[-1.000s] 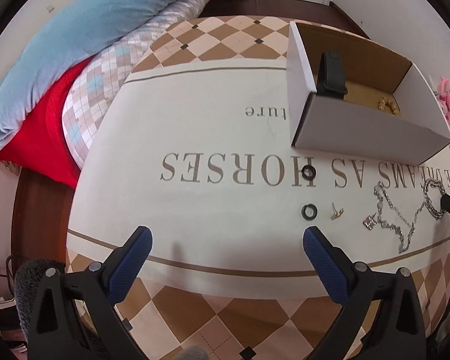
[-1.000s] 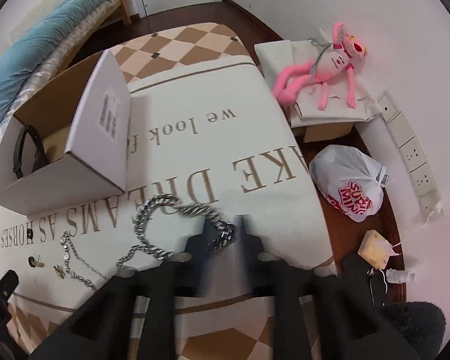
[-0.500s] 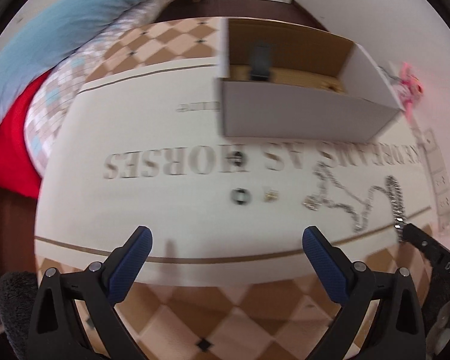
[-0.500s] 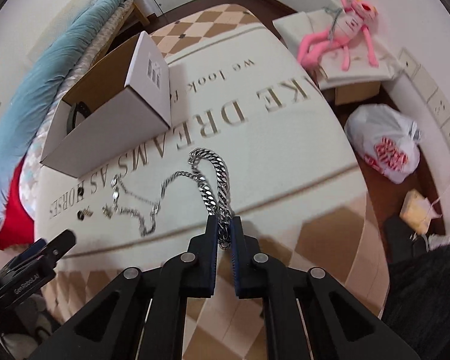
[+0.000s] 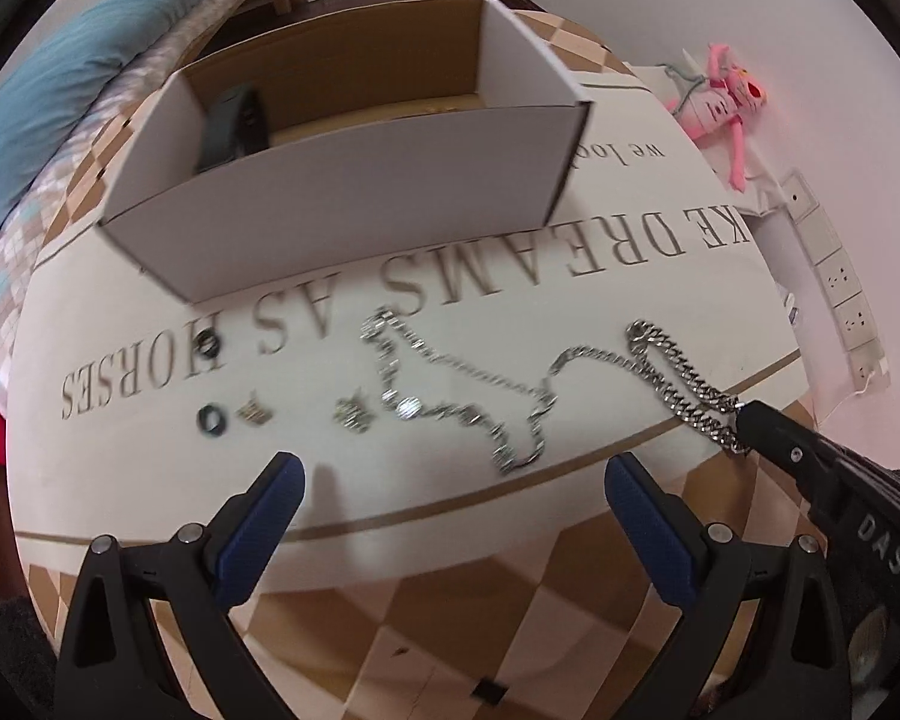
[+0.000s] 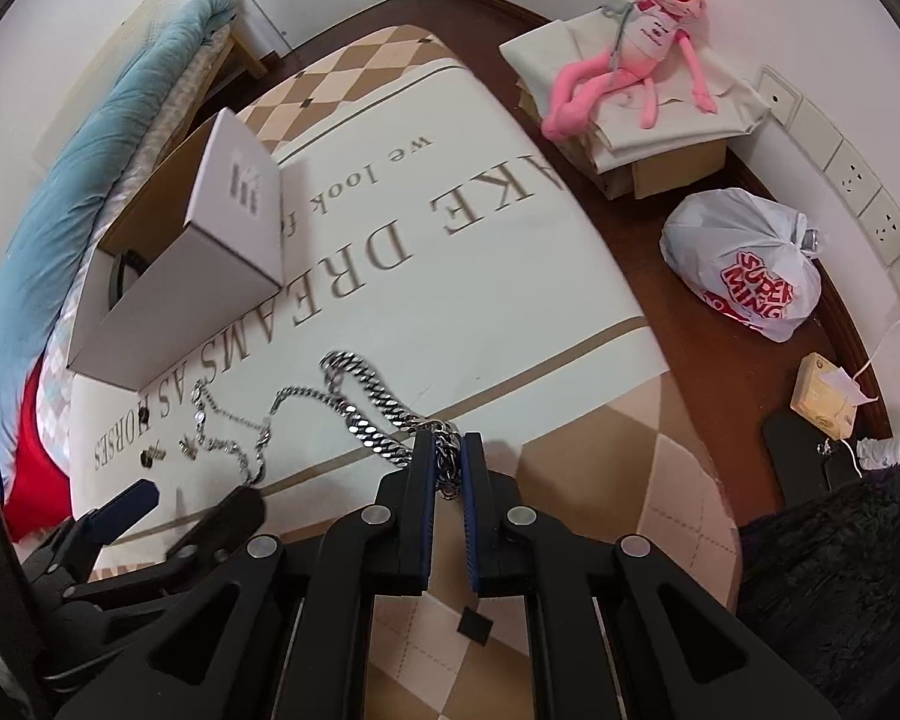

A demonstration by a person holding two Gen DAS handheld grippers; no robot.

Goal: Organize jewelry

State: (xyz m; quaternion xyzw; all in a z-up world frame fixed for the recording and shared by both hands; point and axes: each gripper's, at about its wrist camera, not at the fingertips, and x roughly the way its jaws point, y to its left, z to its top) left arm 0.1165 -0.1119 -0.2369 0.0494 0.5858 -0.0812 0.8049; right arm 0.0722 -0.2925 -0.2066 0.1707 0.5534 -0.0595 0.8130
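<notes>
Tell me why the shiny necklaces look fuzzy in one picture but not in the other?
Left wrist view: motion blur smears the thin chain, the black rings and the box; the left gripper itself looks crisp. Right wrist view: sharper, the links of the thick chain in the right gripper show clearly. Both views bend the rug's edges, a fisheye effect.

Chains [image 5: 462, 396] before box [image 5: 354, 210], on rug [image 5: 660, 312]

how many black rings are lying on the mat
2. One black ring lies on the mat's "HORSES" lettering near the box; the other black ring lies nearer the left gripper, beside a small gold piece.
</notes>
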